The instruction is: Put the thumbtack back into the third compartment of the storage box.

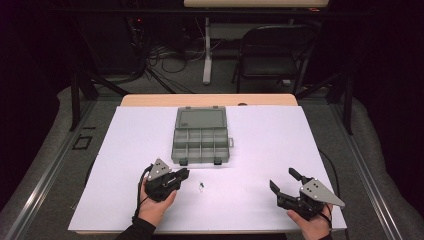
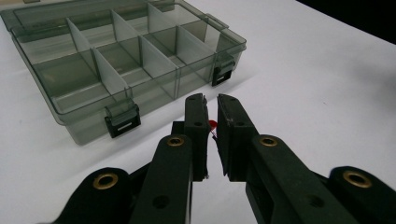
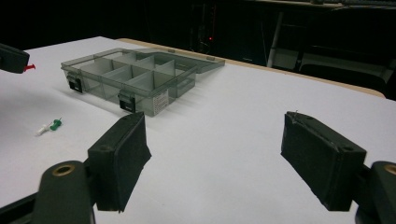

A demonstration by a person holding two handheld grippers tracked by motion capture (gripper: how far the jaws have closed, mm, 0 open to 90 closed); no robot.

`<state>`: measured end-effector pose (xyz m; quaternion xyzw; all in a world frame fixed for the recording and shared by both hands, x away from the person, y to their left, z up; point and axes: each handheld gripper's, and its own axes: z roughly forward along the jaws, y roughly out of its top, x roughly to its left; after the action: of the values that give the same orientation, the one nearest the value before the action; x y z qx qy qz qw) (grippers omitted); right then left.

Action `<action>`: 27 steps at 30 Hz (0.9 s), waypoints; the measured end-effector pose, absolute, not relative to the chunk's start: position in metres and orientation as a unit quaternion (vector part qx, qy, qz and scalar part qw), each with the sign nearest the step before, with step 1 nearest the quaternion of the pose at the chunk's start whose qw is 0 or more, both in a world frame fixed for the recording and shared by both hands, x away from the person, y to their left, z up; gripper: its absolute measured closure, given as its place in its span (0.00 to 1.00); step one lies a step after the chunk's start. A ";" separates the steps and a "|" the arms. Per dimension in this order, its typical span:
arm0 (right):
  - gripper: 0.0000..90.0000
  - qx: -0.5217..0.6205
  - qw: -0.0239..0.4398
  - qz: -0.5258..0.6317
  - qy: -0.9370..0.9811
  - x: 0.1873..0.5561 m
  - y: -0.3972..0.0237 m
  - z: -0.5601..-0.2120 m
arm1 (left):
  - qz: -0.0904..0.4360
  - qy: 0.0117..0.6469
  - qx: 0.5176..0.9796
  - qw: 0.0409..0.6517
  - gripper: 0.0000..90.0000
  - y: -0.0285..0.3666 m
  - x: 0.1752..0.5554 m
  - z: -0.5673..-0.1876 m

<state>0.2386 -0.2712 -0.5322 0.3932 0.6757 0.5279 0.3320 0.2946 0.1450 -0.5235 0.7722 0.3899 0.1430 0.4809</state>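
Observation:
A grey see-through compartment box (image 1: 201, 142) lies open on the white table sheet, its lid folded back and its cells (image 2: 116, 56) bare. My left gripper (image 1: 186, 173) hovers just in front of the box, shut on a small red pushpin (image 2: 212, 125) pinched between its pads; the red pin (image 3: 29, 67) also pokes out of the left gripper's tip in the right gripper view. A green pushpin (image 3: 56, 123) and a white one (image 3: 43, 129) lie together on the sheet (image 1: 201, 186) to the right of that gripper. My right gripper (image 1: 282, 178) rests at the front right, open, with nothing between its jaws (image 3: 215, 135).
The white sheet (image 1: 260, 135) covers a wooden table whose far edge (image 1: 210, 99) shows behind the box. Two black latches (image 2: 122, 122) stick out of the box's front wall. A folding chair (image 1: 272, 55) and cables stand on the floor beyond.

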 end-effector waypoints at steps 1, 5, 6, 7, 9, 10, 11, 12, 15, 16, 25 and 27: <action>0.24 0.395 0.332 0.528 0.675 0.239 -0.272 -0.532 | 0.141 0.391 0.770 0.484 0.92 0.145 0.295 -0.522; 0.24 0.400 0.329 0.527 0.674 0.240 -0.272 -0.534 | 0.144 0.387 0.769 0.487 0.92 0.144 0.299 -0.513; 0.24 0.400 0.329 0.527 0.674 0.240 -0.272 -0.534 | 0.144 0.388 0.769 0.487 0.92 0.143 0.300 -0.511; 0.24 0.399 0.329 0.527 0.674 0.239 -0.272 -0.534 | 0.144 0.387 0.770 0.486 0.92 0.143 0.303 -0.508; 0.24 0.398 0.329 0.528 0.674 0.239 -0.271 -0.533 | 0.144 0.388 0.770 0.487 0.92 0.140 0.307 -0.504; 0.24 0.399 0.329 0.528 0.674 0.239 -0.271 -0.533 | 0.145 0.389 0.768 0.488 0.92 0.140 0.310 -0.501; 0.24 0.397 0.332 0.527 0.674 0.239 -0.272 -0.533 | 0.144 0.389 0.767 0.490 0.92 0.139 0.312 -0.499; 0.24 0.398 0.332 0.527 0.673 0.239 -0.272 -0.533 | 0.146 0.391 0.765 0.491 0.92 0.138 0.316 -0.496; 0.24 0.401 0.329 0.527 0.674 0.240 -0.273 -0.534 | 0.148 0.391 0.763 0.493 0.92 0.135 0.325 -0.489; 0.24 0.401 0.329 0.527 0.674 0.240 -0.273 -0.534 | 0.150 0.391 0.763 0.493 0.92 0.134 0.327 -0.487; 0.24 0.399 0.330 0.528 0.673 0.240 -0.273 -0.533 | 0.146 0.400 0.759 0.493 0.92 0.122 0.360 -0.468; 0.24 0.399 0.330 0.527 0.674 0.240 -0.273 -0.533 | 0.145 0.404 0.759 0.489 0.92 0.119 0.368 -0.465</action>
<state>0.2395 -0.2728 -0.5331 0.3991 0.6739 0.5272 0.3295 0.3676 0.1194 -0.4650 0.7592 0.4036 0.1453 0.4895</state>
